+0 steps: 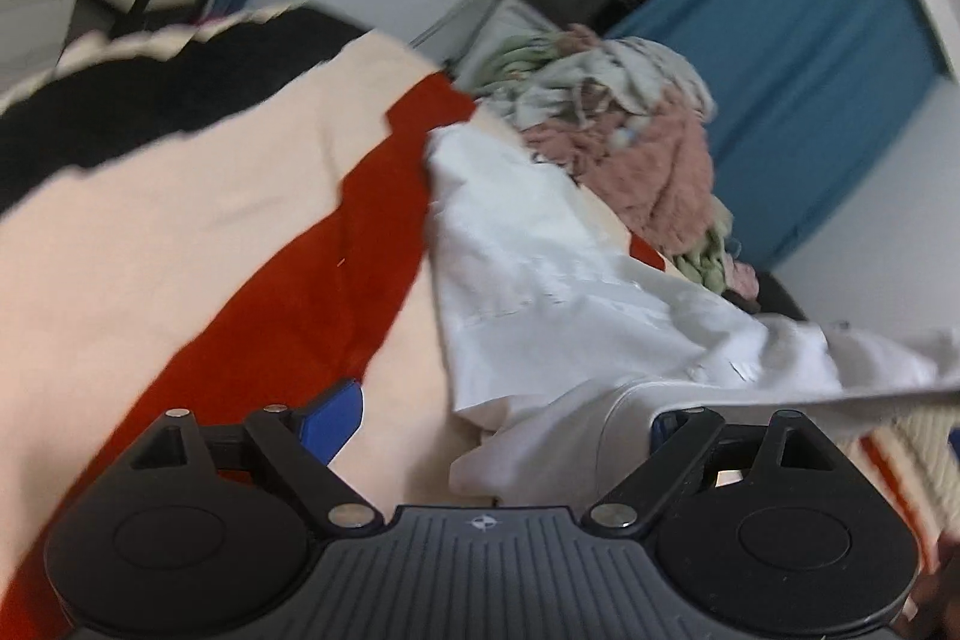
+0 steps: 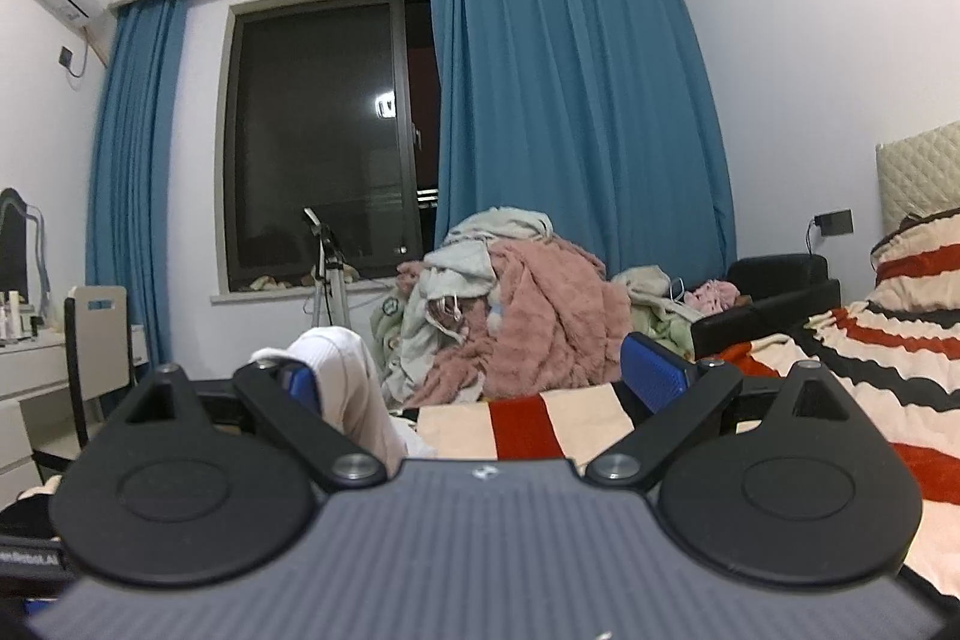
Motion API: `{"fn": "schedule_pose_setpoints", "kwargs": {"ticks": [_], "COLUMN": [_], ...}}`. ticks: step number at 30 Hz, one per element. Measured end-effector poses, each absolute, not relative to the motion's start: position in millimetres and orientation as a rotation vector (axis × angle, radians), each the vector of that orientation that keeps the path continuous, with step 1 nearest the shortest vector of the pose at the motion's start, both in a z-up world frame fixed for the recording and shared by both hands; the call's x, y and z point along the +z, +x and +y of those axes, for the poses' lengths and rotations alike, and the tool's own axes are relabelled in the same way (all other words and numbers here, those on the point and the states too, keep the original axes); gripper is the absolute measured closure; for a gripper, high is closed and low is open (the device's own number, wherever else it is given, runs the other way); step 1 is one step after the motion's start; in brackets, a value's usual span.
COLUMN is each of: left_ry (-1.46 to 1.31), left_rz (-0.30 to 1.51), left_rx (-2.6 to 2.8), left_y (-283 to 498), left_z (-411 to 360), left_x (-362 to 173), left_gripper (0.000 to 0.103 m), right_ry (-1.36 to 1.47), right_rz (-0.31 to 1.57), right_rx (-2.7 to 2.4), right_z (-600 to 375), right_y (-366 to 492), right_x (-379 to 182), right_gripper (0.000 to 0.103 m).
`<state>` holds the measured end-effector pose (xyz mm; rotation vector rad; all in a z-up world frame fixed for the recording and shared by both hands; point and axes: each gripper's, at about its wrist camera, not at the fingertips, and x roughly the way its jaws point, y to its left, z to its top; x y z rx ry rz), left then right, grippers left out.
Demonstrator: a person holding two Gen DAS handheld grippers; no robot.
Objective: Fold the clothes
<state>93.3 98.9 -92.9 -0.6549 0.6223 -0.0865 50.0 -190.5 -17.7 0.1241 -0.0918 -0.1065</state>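
Left gripper (image 1: 507,415) has its jaws spread wide, w/ the white garment (image 1: 540,274) draped over its right finger and running ahead and to the right across the striped blanket (image 1: 180,220) — cloth between the jaws, not pinched. Right gripper (image 2: 486,388) is likewise spread; a white fold rests against its left finger, nothing clamped. Garment's long axis runs roughly away from the left gripper, so that one's nearer. Clothes pile (image 2: 510,298) sits well beyond.
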Motion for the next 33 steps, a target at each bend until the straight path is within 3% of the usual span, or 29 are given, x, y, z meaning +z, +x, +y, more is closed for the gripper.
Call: {"fn": "schedule_pose_setpoints", "kwargs": {"ticks": [6, 11, 20, 24, 33], "left_ry": [-0.696, -0.555, -0.562, -0.582, -0.491], "left_rz": [0.737, 0.791, 0.564, 0.546, 0.721], "left_rx": [-0.163, -0.257, -0.163, -0.052, -0.027], "left_y": [94.2, 95.9, 85.4, 87.3, 94.3], "left_z": [103.4, 81.4, 86.0, 94.6, 92.4], "left_x": [-103.6, -104.5, -84.4, -81.9, -96.8], "left_gripper": [0.014, 0.014, 0.013, 0.012, 0.007], "right_ry": [0.119, 0.15, 0.147, 0.141, 0.084], "right_rz": [-0.086, -0.069, -0.071, -0.076, -0.099], "right_rx": [-0.14, -0.18, -0.177, -0.17, -0.198], "right_z": [-190.8, -198.1, -195.8, -193.0, -185.3], "right_y": [50.9, 53.8, 51.6, 50.7, 48.4], "right_x": [-16.9, -17.0, -18.3, -18.3, -21.9], "right_gripper": [0.005, 0.005, 0.005, 0.005, 0.005]}}
